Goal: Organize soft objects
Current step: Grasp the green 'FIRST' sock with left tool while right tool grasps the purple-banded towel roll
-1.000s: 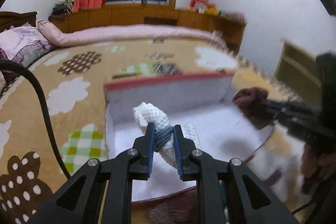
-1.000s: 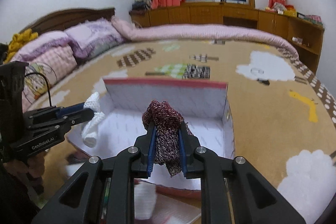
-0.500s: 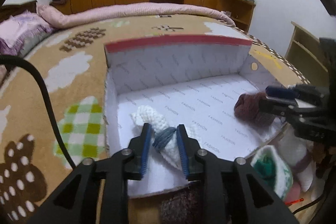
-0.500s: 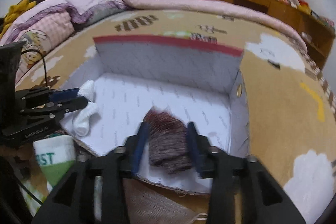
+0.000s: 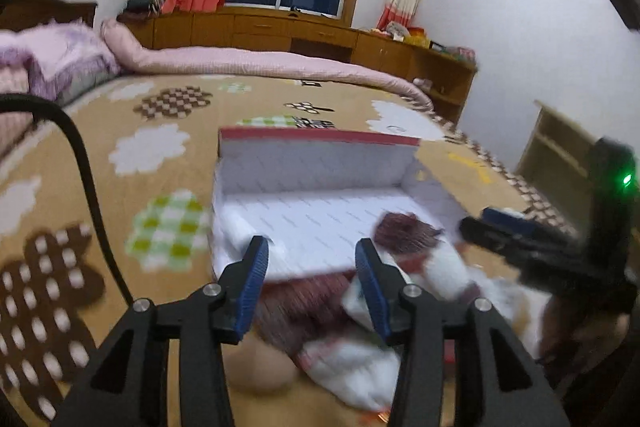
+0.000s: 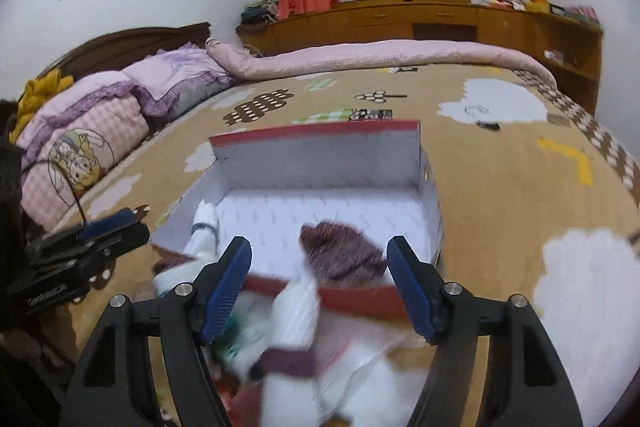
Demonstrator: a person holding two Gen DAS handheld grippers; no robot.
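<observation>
A white cardboard box with a red rim (image 5: 320,138) (image 6: 316,129) lies open on the bed. Inside it, a white rolled sock (image 5: 236,225) (image 6: 205,227) rests by the left wall. A maroon knit sock (image 5: 408,232) (image 6: 340,253) lies near the front right. My left gripper (image 5: 314,281) (image 6: 120,223) is back at the box's front edge, its jaws opening with nothing between them. My right gripper (image 6: 318,283) (image 5: 480,225) is also opening and empty, with the maroon sock lying free just ahead of it. A blurred pile of white, maroon and green soft items (image 5: 352,363) (image 6: 296,343) sits in front of the box.
The bed's brown patterned blanket (image 5: 168,131) stretches around the box. Pillows (image 6: 88,131) lie at the left and a rolled pink quilt (image 6: 380,55) at the far side. Wooden cabinets (image 6: 420,23) line the wall. A black cable (image 5: 84,163) hangs at the left.
Both grippers let go of their socks, the white one at the box's left and the maroon one at its right. Both have drawn back toward the front edge with their jaws spread wider.
</observation>
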